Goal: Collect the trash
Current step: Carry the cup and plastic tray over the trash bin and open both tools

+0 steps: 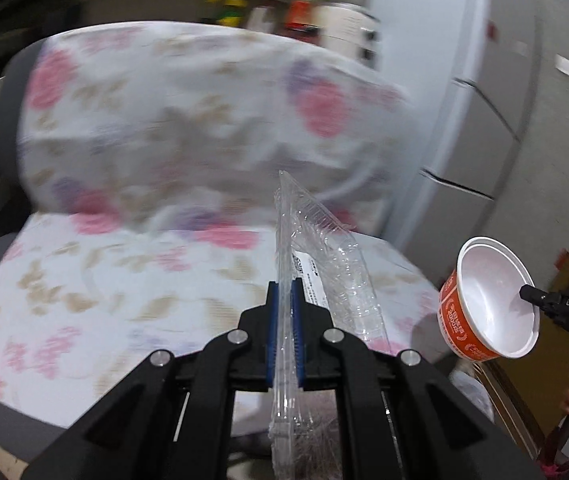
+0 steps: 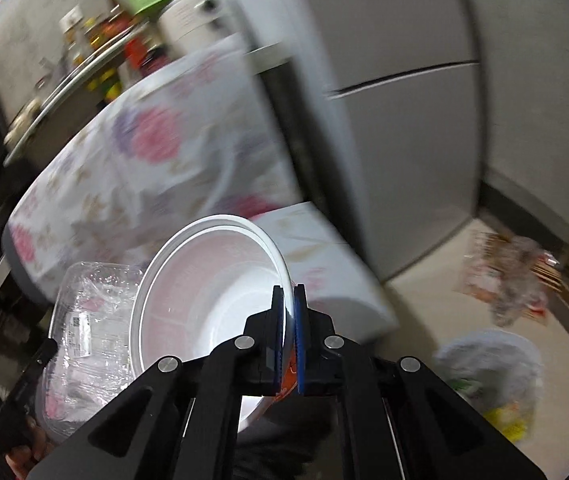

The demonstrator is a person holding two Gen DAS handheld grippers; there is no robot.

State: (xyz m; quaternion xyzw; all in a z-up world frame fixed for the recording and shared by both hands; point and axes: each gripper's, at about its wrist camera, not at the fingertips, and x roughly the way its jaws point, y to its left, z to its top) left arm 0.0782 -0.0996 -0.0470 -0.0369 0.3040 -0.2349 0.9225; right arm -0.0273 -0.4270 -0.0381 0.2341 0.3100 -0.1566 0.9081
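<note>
Two grips on: the left gripper [image 1: 284,300] clamps a clear plastic container [image 1: 316,264] at lower centre of its view, and the right gripper [image 2: 289,312] pinches the rim of an orange paper bowl [image 2: 212,280]. Behind them, the floral chair [image 1: 164,140]; farther off, lower right, trash bags [image 2: 496,384] on the floor.

Black grippers [image 1: 284,300], blue pads [image 2: 301,344], silver pivot screws.

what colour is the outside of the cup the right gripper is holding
Orange with white print on the cup; white inside. Best seen in the left wrist view.
</note>
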